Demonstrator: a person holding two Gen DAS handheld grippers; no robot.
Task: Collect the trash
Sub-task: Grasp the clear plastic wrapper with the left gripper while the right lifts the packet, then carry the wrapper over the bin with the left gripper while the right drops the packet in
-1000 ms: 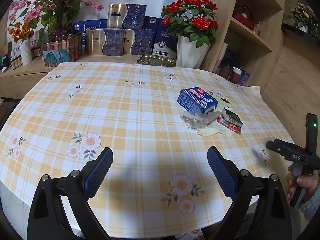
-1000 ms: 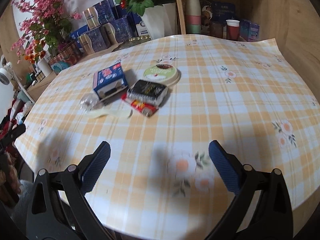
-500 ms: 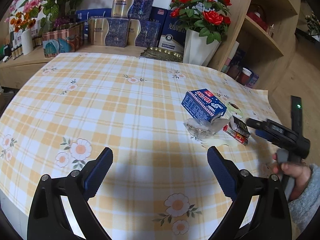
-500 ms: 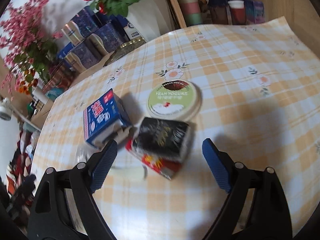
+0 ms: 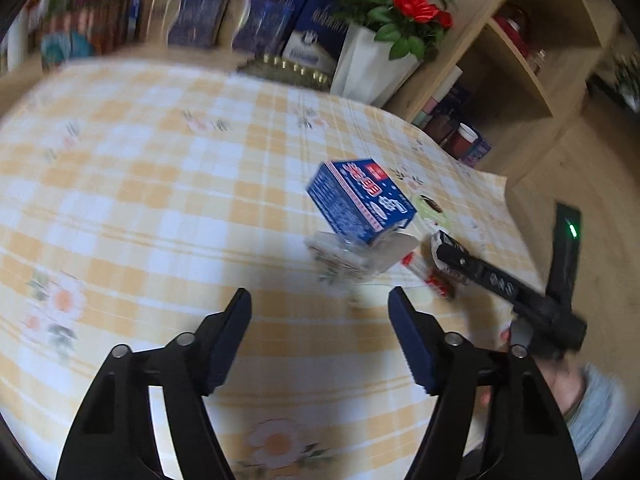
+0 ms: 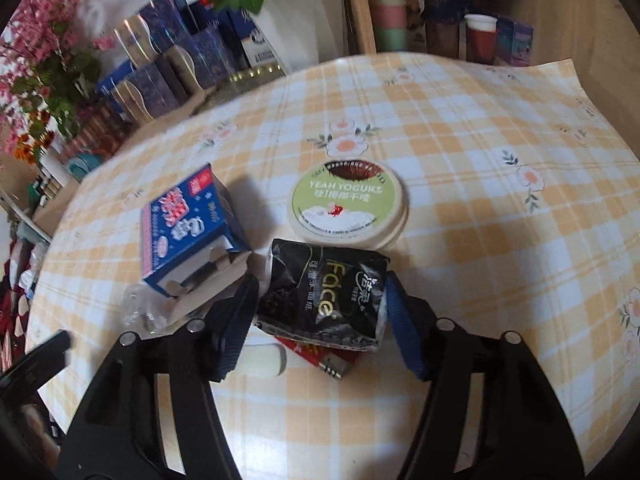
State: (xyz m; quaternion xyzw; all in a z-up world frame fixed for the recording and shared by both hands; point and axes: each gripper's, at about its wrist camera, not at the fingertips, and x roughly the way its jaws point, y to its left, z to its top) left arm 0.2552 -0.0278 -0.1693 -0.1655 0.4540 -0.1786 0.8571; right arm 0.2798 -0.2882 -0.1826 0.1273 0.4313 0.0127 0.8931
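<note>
The trash sits in a small heap on the surface [image 6: 480, 128], which has a yellow checked cloth with flowers. In the heap is a blue box [image 6: 188, 224] with one end torn open. Just beside it lies a round green yogurt lid [image 6: 348, 204]. In front of the lid lies a black tissue pack [image 6: 324, 292], resting on top of a red wrapper [image 6: 308, 350]. A crumpled clear plastic piece [image 6: 140, 312] lies next to the open end of the blue box, and a small white thing [image 6: 262, 362] lies near the red wrapper.

The right gripper [image 6: 318, 324] is down at the black tissue pack. Its fingers [image 6: 404, 332] have just been closing, with the pack between them. The two blue pads sit right at the pack's sides, but it is hard to tell if they press on it yet.

The left gripper [image 5: 320, 340] hangs over bare cloth, a little way in front of the heap. Its fingers [image 5: 230, 340] have just been closing too, but they stand apart with nothing between them. In the left view, which is blurry, the blue box [image 5: 360, 200] is ahead, and the right gripper [image 5: 444, 250] reaches in from the side, held by a hand [image 5: 556, 380] in a grey sleeve [image 5: 600, 412].

At the back stand red roses in a white vase [image 5: 368, 64], some dark blue boxes [image 6: 180, 52] and a wooden shelf [image 5: 516, 60].
</note>
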